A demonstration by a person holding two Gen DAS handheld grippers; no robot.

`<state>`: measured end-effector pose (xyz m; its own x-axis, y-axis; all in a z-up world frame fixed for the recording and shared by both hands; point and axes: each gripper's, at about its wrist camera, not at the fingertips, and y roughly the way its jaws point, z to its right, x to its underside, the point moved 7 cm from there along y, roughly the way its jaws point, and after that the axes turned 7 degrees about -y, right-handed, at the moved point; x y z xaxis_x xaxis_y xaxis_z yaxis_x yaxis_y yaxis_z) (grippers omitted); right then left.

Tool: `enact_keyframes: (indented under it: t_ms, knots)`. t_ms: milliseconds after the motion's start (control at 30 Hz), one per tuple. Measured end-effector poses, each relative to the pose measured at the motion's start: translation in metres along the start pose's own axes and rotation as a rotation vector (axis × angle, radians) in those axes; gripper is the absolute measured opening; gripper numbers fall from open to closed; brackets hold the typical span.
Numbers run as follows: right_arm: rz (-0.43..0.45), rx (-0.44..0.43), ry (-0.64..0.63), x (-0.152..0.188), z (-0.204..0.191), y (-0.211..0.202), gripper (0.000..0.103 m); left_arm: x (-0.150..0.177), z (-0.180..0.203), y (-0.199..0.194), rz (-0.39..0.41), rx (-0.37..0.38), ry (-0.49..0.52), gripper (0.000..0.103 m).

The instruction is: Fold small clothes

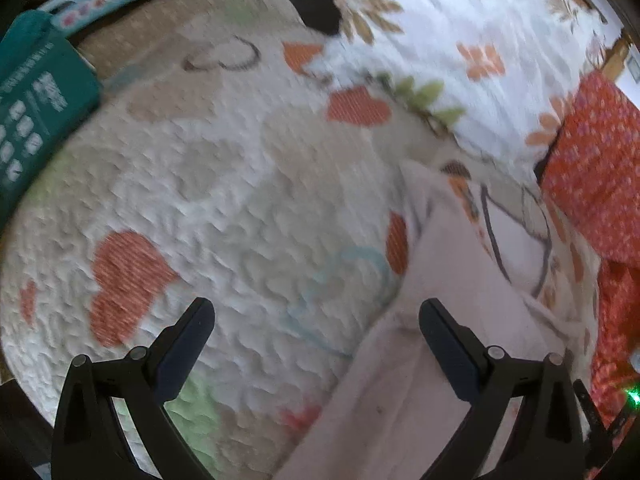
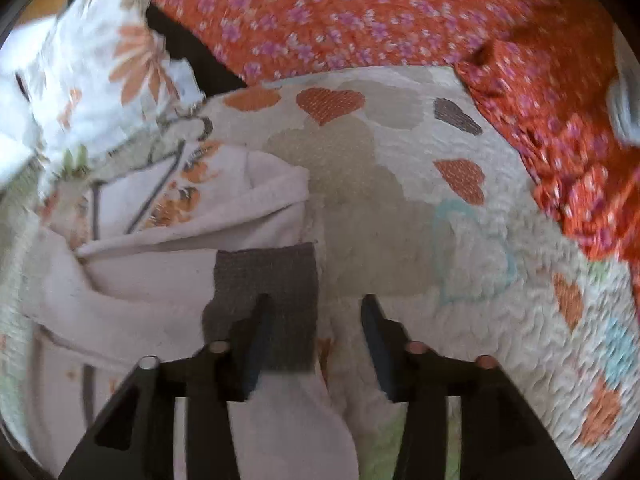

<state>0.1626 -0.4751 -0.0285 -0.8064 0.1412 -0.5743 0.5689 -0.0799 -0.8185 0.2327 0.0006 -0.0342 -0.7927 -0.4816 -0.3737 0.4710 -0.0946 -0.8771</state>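
A small pale pink garment [image 1: 400,400] with a grey-outlined print and orange flowers lies crumpled on a quilted heart-pattern bedspread [image 1: 224,208]. In the left wrist view it fills the lower right, and my left gripper [image 1: 316,312] is open above its left edge with nothing between the fingers. In the right wrist view the garment [image 2: 168,276] lies left of centre with a dark grey cuff [image 2: 276,280]. My right gripper [image 2: 316,308] is open over that cuff, its left finger [image 2: 260,336] resting against the cuff.
A red floral cloth [image 2: 360,16] lies along the far and right side of the bed. A white floral pillow [image 1: 460,40] sits beyond the garment. A teal bag [image 1: 36,108] lies at the left edge of the bedspread.
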Motion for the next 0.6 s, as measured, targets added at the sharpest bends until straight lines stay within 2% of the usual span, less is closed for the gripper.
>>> enact_keyframes:
  t_ms: [100,167,300,367,467,500,600]
  knots:
    - [-0.01,-0.009,0.025,0.025,0.013,-0.013,0.051,0.012,0.009,0.009,-0.036,0.026,0.027,0.102]
    - [-0.023,-0.019,0.043,0.043,0.021,-0.017,0.051,0.018,0.014,0.01,-0.025,0.02,0.048,0.102]
    - [-0.048,-0.044,0.083,0.07,0.03,-0.02,0.052,0.039,0.047,0.004,0.045,-0.032,0.245,0.102]
    - [-0.049,-0.072,0.109,0.075,0.032,-0.022,0.052,0.057,0.063,0.005,0.041,-0.026,0.335,0.102]
    - [-0.03,-0.104,0.12,0.075,0.029,-0.026,0.052,0.08,0.08,0.012,0.035,-0.031,0.411,0.102]
    - [-0.022,-0.114,0.12,0.074,0.028,-0.027,0.052,0.083,0.083,0.015,0.051,-0.056,0.43,0.102]
    - [-0.014,-0.152,0.125,0.071,0.021,-0.029,0.054,0.086,0.089,0.026,0.15,-0.222,0.52,0.102]
